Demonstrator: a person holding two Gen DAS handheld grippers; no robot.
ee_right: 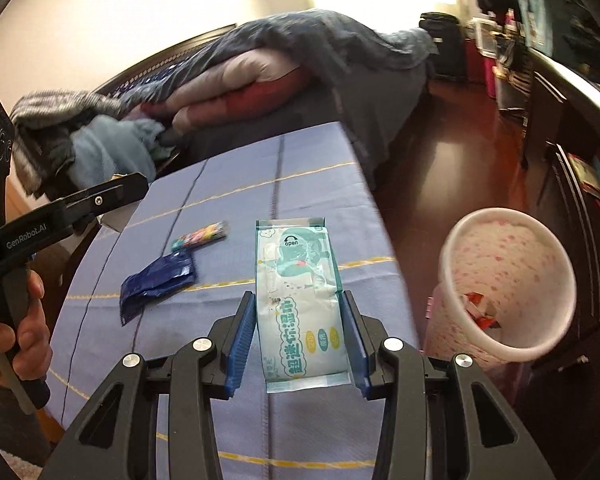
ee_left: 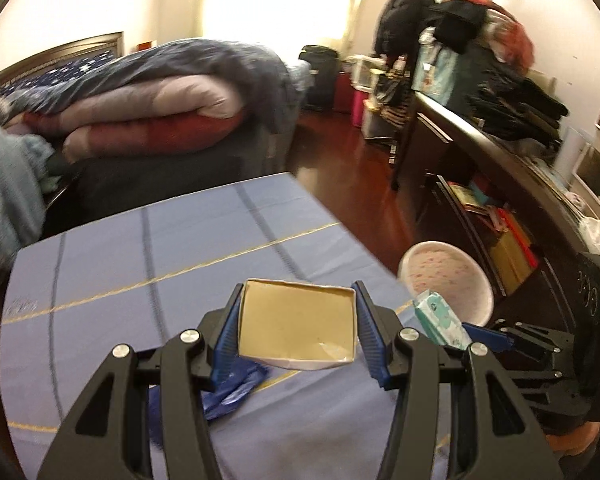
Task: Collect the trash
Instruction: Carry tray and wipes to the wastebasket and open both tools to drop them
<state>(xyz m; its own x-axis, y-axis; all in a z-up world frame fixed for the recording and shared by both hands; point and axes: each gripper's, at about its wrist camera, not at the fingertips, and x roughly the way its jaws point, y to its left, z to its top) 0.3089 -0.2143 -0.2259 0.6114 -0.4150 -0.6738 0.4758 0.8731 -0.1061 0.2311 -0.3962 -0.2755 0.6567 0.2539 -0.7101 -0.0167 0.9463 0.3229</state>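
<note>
My left gripper point(ee_left: 298, 300) is shut on an open shallow cardboard box point(ee_left: 298, 326), tan inside, held above the blue tablecloth point(ee_left: 180, 248). My right gripper point(ee_right: 299, 304) is shut on a teal wet-wipes pack point(ee_right: 298, 300), held above the cloth; the pack also shows in the left wrist view point(ee_left: 440, 318). A blue foil wrapper point(ee_right: 156, 282) and a small colourful candy wrapper point(ee_right: 199, 236) lie on the cloth left of the pack. The blue wrapper shows under the left gripper point(ee_left: 236, 390). A pink speckled bin point(ee_right: 504, 280) stands right of the table, with red trash inside.
The bin also shows in the left wrist view point(ee_left: 448, 280). A bed with piled quilts point(ee_left: 148, 96) lies beyond the table. A dark dresser point(ee_left: 500, 160) piled with clothes lines the right wall. Red wood floor point(ee_right: 440, 152) runs between them.
</note>
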